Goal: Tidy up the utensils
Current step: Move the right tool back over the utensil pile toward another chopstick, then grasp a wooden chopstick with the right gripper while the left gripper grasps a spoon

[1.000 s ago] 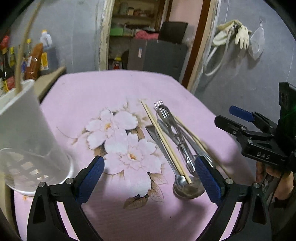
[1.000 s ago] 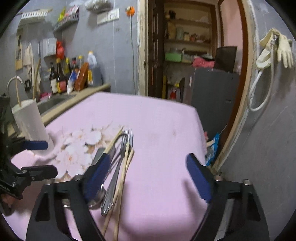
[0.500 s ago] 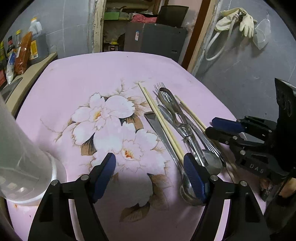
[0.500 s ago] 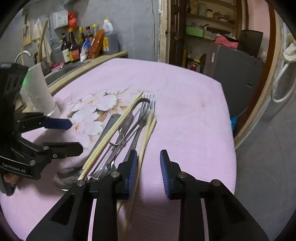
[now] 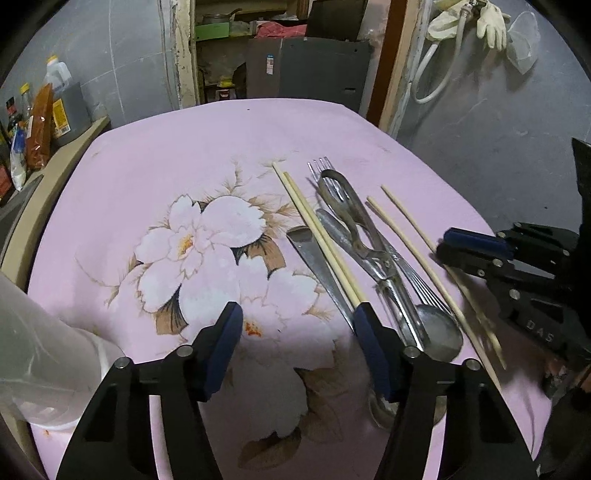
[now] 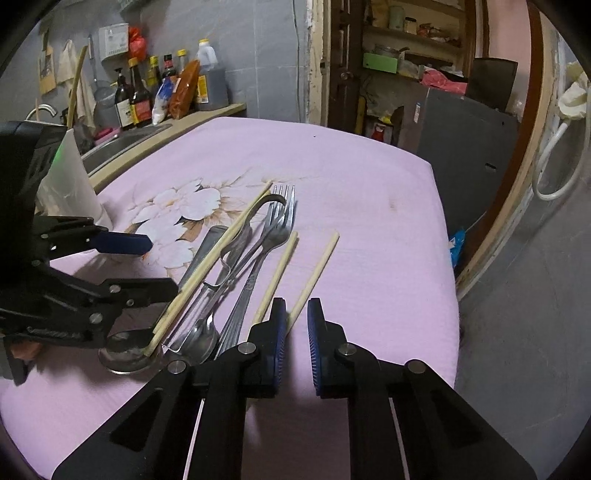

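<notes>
A heap of utensils lies on the pink flowered cloth [image 5: 184,155]: a pair of chopsticks [image 5: 317,236], metal tongs [image 5: 354,221], a fork [image 6: 284,206] and spoons [image 5: 439,328]. Two single chopsticks lie to the heap's right. My right gripper [image 6: 295,332] sits low over the nearer one [image 6: 317,269]. Its jaws are closing and almost shut, with that chopstick running between the pads and a thin gap still showing. My left gripper [image 5: 297,347] hovers beside the spoon bowls, half open and closing, with only cloth between its pads. Its right finger [image 5: 373,350] is next to the chopstick pair's end.
A white plastic holder [image 5: 40,354] stands at the cloth's left edge, with the sink counter and bottles [image 6: 155,92] behind it. The table's right edge [image 6: 443,229] drops off toward a doorway and a grey wall hung with gloves [image 5: 487,22].
Both grippers narrowed their jaws and sank toward the cloth. The right one closed around a single chopstick, which swung away from its partner. The left one moved closer to the heap.
</notes>
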A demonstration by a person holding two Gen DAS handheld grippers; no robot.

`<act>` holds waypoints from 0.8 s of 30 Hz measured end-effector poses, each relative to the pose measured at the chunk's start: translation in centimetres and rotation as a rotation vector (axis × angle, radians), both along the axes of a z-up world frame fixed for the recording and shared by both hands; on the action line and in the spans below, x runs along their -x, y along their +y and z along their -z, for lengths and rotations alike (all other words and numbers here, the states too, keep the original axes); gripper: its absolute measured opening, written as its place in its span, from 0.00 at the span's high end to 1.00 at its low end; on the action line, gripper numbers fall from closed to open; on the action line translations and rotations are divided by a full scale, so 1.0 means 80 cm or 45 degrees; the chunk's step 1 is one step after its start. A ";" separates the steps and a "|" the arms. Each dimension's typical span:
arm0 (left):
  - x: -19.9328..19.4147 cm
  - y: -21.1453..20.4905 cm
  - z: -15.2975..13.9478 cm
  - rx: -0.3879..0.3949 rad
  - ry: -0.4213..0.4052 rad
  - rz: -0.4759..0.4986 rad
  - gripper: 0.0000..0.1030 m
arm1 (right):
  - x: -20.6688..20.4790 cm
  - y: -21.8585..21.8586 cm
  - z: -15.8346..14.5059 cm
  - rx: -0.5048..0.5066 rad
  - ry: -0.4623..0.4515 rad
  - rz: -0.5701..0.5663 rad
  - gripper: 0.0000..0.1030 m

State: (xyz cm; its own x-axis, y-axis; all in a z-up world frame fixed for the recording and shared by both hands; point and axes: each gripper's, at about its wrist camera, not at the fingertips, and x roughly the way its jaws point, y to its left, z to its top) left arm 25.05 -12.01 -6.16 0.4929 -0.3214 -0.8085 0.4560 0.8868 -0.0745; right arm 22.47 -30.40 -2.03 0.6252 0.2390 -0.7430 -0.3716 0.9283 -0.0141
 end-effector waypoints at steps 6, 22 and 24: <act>-0.009 -0.010 0.002 -0.054 -0.011 -0.005 0.47 | 0.000 -0.001 0.001 -0.013 0.005 -0.001 0.91; -0.006 -0.038 0.009 -0.152 -0.005 0.044 0.89 | -0.004 0.006 0.004 -0.028 0.035 0.023 0.90; -0.006 -0.028 0.009 -0.147 -0.003 0.031 0.90 | -0.005 0.009 0.003 -0.009 0.033 0.023 0.90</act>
State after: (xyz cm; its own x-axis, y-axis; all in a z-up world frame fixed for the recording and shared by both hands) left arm 25.53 -14.24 -6.90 0.4882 -0.2382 -0.8396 0.4773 0.8783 0.0283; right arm 22.84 -29.68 -2.30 0.6098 0.2329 -0.7576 -0.3548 0.9349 0.0017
